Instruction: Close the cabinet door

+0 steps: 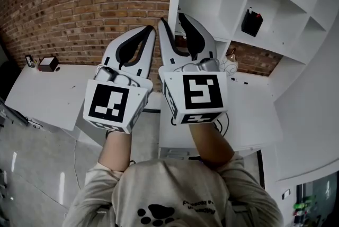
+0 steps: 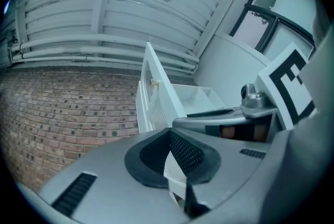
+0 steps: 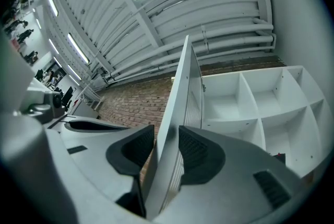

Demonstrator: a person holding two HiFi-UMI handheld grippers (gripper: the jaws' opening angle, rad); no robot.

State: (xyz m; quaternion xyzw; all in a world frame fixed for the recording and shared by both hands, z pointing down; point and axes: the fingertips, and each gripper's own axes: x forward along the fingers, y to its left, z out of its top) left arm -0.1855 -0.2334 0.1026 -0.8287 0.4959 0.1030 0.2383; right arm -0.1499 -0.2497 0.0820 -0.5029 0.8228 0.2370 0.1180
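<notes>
"Right gripper view shows it best," says the learner. "The cabinet door [image 3: 177, 105] stands swung out, edge-on to the camera. Its free edge sits between the jaws of the right gripper [image 3: 166, 134]. The cabinet [image 3: 229, 95], with its open compartments, lies on one side of the door and the brick wall [image 3: 130, 105] on the other."

"And the jaws?"

"Apart. The brick-side pad [image 3: 136, 149] stands clear of the door, and brick shows in the gap. The cabinet-side pad [image 3: 194, 151] is close to the slatted face, but I can't tell whether it touches. Nothing is clamped."

"Good. I wouldn't squeeze. The door has to swing toward the cabinet, so the brick-side pad should do the pushing, flat on the outer face. The hand should follow the door's arc, not a straight line."

"And the cabinet-side pad?"

"That's the risk, I think — it could get caught between door and frame. Slip it out before the door comes home, then finish with a push on the outer face."

"The left gripper [image 2: 170, 134]?"

"Its jaws meet at the tips and hold nothing, just beside the door. It should stay out of the swing."
</notes>
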